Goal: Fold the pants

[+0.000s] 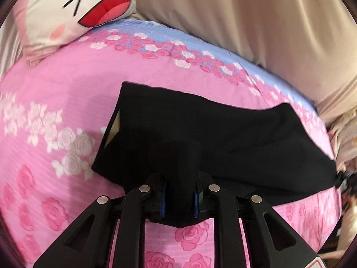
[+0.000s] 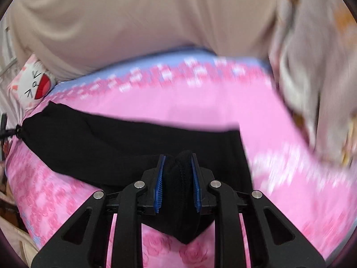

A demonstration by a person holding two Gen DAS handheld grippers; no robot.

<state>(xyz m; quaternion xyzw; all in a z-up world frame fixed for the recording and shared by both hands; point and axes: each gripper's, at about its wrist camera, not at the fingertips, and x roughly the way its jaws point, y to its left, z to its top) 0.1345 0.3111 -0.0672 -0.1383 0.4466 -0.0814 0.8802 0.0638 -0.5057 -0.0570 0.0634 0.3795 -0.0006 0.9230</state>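
Between the blue-padded fingers (image 1: 163,197) of the left gripper (image 1: 179,197) sits a bunched fold of the black fabric pants (image 1: 223,138), the pads pressing on it. The right gripper (image 2: 178,178) likewise clamps a thick wad of the same pants between its blue ribbed pads (image 2: 158,186), with a point of cloth hanging below the jaws.

From both grips the pants spread flat across the pink rose-printed bedsheet (image 1: 67,93).

The left wrist view shows a pale lining at the garment's left edge, plus the white cartoon-face pillow (image 1: 73,11) up close. The right wrist view is blurred; it alone shows a crumpled pale patterned blanket (image 2: 312,84) at the right. A beige cloth (image 1: 256,22) backs both views.
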